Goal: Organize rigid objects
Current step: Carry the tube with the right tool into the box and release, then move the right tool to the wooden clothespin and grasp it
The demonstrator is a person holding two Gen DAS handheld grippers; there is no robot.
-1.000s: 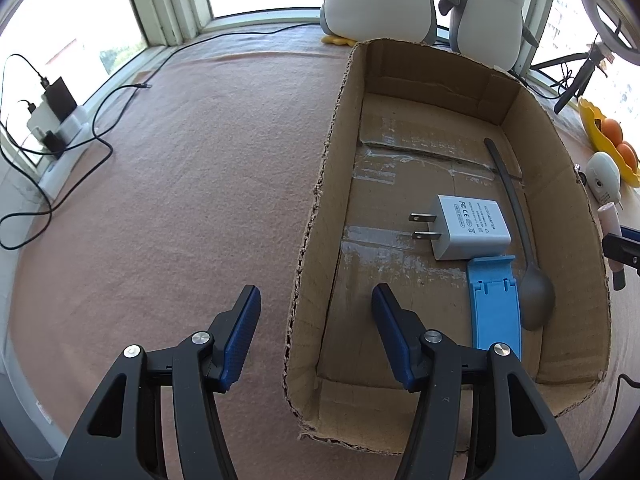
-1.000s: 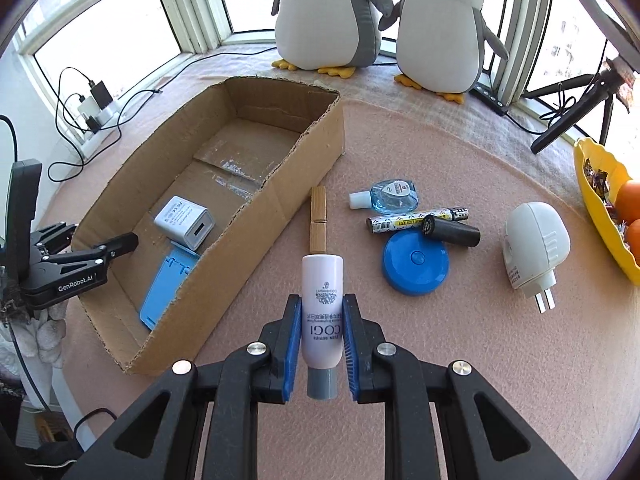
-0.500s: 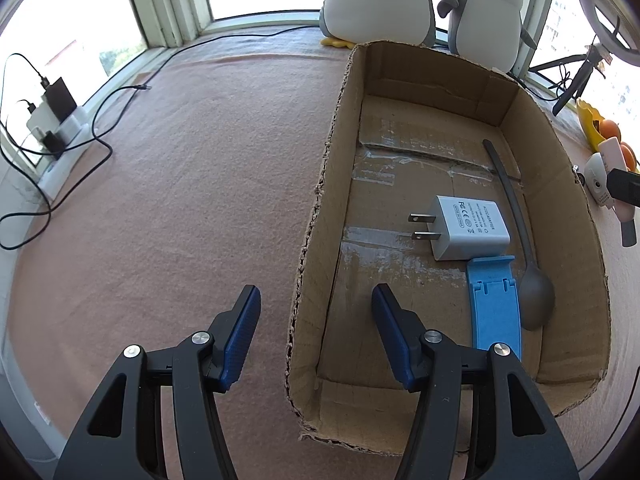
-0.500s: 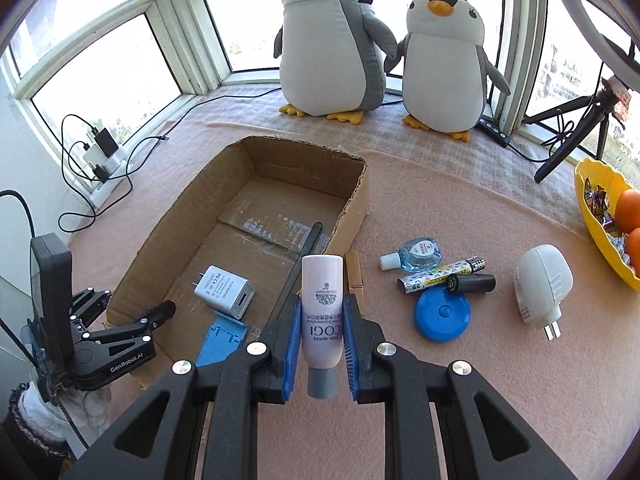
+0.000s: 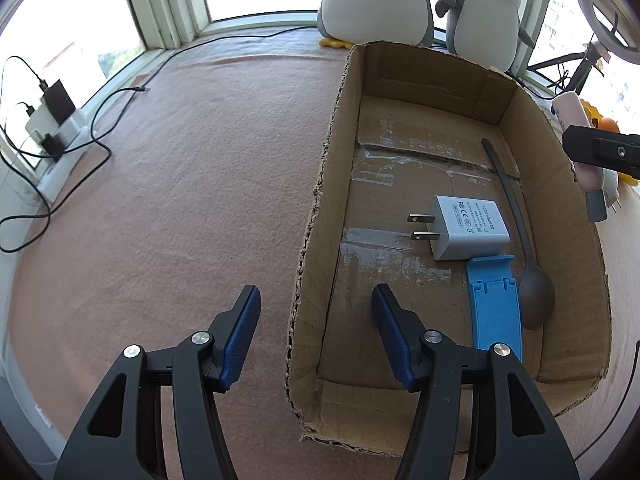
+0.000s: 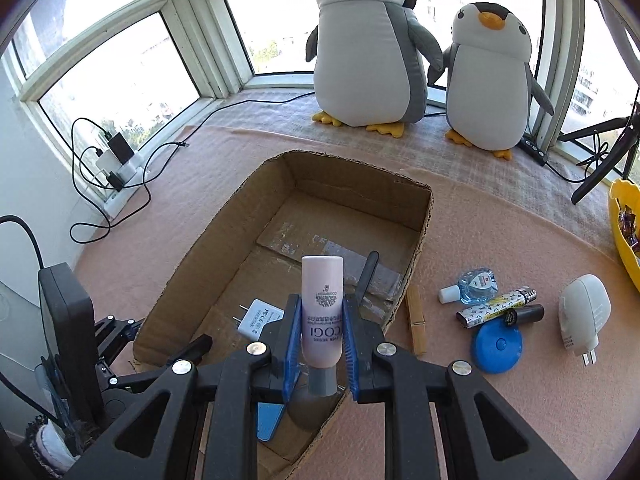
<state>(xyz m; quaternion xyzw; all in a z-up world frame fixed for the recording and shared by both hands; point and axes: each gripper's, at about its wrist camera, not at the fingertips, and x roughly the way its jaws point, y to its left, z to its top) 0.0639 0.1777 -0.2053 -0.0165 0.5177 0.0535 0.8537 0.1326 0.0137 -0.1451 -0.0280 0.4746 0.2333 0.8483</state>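
Note:
A cardboard box lies on the pink cloth. It holds a white charger, a blue plastic stand and a grey spoon. My left gripper is open and straddles the box's left wall near the front corner, with neither pad touching it. My right gripper is shut on a pale pink tube, grey cap toward the camera. It hangs above the near right part of the box. The tube also shows at the right edge of the left wrist view.
Right of the box lie a wooden clothespin, a small blue bottle, a lighter, a blue disc and a white plug-in device. A yellow bowl sits far right. Two plush penguins stand behind; cables lie left.
My right gripper has carried the tube left and a little up, from beside the box to above it. The left gripper has stayed still.

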